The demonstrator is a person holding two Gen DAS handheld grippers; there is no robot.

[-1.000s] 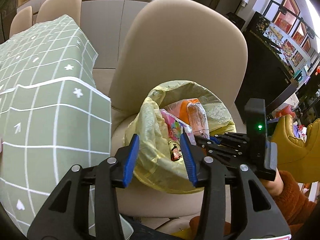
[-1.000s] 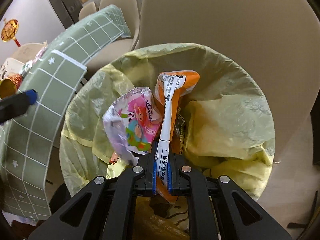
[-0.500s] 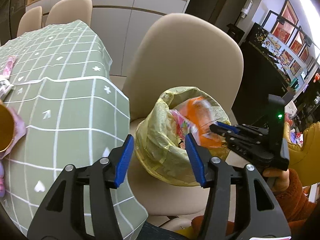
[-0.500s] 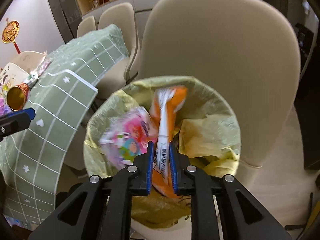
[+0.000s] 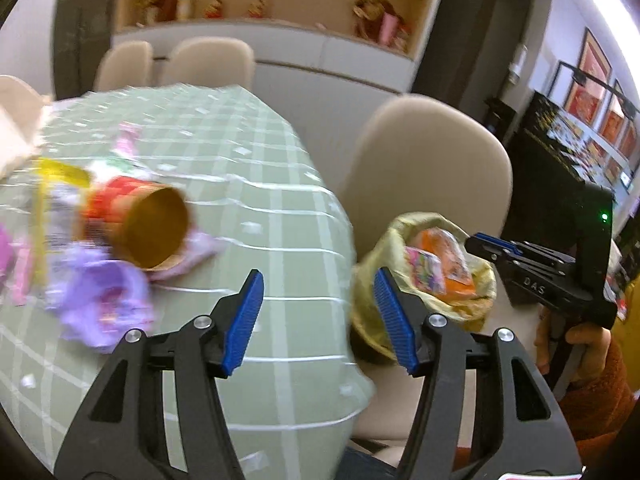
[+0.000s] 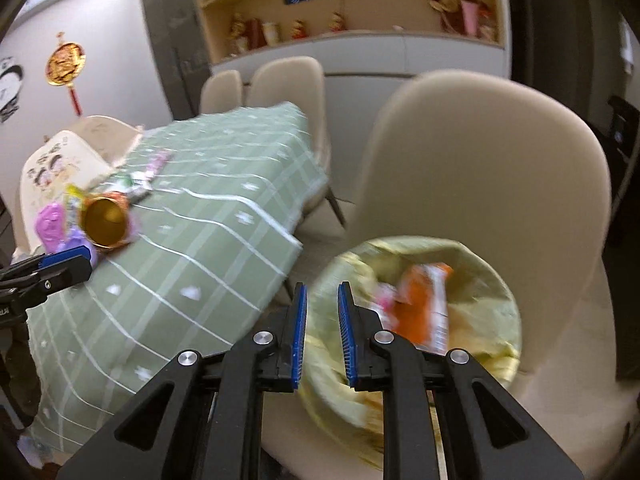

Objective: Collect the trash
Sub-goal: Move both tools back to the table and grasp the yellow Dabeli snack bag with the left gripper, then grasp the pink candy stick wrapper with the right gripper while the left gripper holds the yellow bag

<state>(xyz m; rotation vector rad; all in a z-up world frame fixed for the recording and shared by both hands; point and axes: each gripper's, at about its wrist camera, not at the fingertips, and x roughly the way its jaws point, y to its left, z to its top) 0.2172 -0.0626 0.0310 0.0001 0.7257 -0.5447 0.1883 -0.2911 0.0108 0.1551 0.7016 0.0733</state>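
Note:
A bin lined with a yellow bag [image 5: 485, 277] [image 6: 493, 276] stands on a beige chair seat. An orange wrapper [image 6: 416, 308] [image 5: 448, 248] and a pink wrapper [image 5: 424, 270] lie in it. My right gripper [image 6: 323, 292] hangs above the bin's left rim, jaws slightly apart, holding nothing. My left gripper [image 5: 318, 280] hovers over the table edge with its jaws opening and nothing between them. On the green checked tablecloth [image 5: 280, 220] lie a tipped red paper cup [image 5: 152, 228] [image 6: 104, 220], a purple wrapper [image 5: 100, 304] and a yellow wrapper [image 5: 60, 172], left of and beyond that gripper.
The beige chair [image 5: 432, 160] [image 6: 480, 160] holding the bin stands close against the table's right edge. More beige chairs [image 6: 280, 80] line the table's far side. A shelf unit [image 5: 280, 8] fills the back wall. A hand in an orange sleeve [image 5: 592, 368] holds the right gripper.
My right gripper let go of the orange wrapper, which now lies in the bag, and rose away from the bin. My left gripper swung left toward the table and its jaws widened.

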